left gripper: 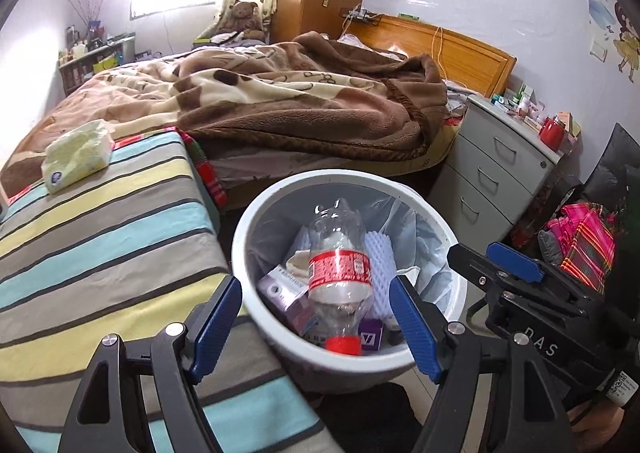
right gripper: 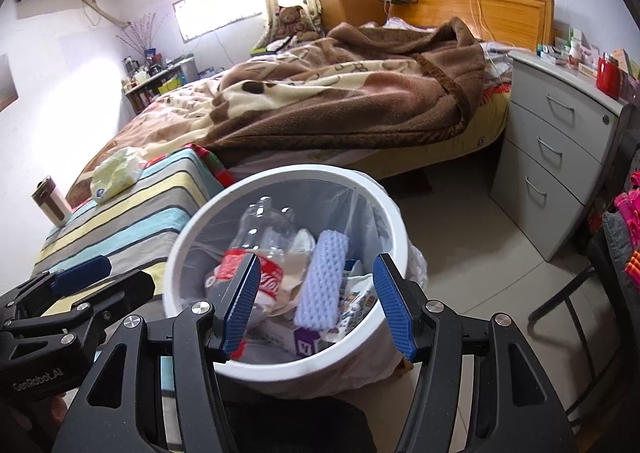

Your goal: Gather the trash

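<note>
With both our left gripper and right gripper spread and empty above the bin, the tissue pack lies at ten o'clock, nearer our left

Both wrist views angled down, close over bin.

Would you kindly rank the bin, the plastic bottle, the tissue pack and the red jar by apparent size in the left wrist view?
1. Bin
2. Plastic bottle
3. Tissue pack
4. Red jar

Bottle and tissue pack look close in size; the bottle sits nearer the camera, so that order is unsure.
</note>
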Action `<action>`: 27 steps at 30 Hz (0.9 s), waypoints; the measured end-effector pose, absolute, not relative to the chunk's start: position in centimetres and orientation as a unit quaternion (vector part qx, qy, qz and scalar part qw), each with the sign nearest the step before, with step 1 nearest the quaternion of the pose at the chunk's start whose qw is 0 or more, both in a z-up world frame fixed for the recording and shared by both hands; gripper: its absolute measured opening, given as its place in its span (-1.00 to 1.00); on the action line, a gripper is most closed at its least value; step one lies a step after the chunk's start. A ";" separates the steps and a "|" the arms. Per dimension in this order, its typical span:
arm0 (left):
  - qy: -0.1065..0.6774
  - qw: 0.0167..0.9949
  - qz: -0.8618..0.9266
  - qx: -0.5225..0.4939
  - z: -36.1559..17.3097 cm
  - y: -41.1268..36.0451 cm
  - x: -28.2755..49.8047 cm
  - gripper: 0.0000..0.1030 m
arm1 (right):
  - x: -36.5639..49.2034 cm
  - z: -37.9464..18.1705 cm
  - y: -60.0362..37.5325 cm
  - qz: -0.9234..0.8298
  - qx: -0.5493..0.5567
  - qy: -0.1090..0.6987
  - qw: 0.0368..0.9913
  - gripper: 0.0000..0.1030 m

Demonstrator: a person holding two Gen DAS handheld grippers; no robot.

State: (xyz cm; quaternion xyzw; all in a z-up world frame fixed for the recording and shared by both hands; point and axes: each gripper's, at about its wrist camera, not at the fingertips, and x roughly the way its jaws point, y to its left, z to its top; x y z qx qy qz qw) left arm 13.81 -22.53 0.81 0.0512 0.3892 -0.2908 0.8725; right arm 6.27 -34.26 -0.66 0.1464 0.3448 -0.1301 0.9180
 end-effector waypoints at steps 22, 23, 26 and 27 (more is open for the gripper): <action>0.322 0.927 -0.183 0.058 1.1 -14.2 4.9 0.47 | 1.0 -0.2 -28.8 -0.090 0.112 0.260 0.955 0.37; 0.319 0.929 -0.176 0.061 1.1 -14.1 4.6 0.47 | 0.8 -0.2 -28.6 -0.088 0.114 0.259 0.955 0.38; 0.305 0.935 -0.170 0.059 1.2 -13.5 3.5 0.47 | 0.3 -0.3 -28.3 -0.091 0.113 0.254 0.956 0.38; 0.302 0.936 -0.171 0.057 1.2 -13.3 3.2 0.47 | 0.1 -0.3 -28.2 -0.095 0.112 0.251 0.957 0.38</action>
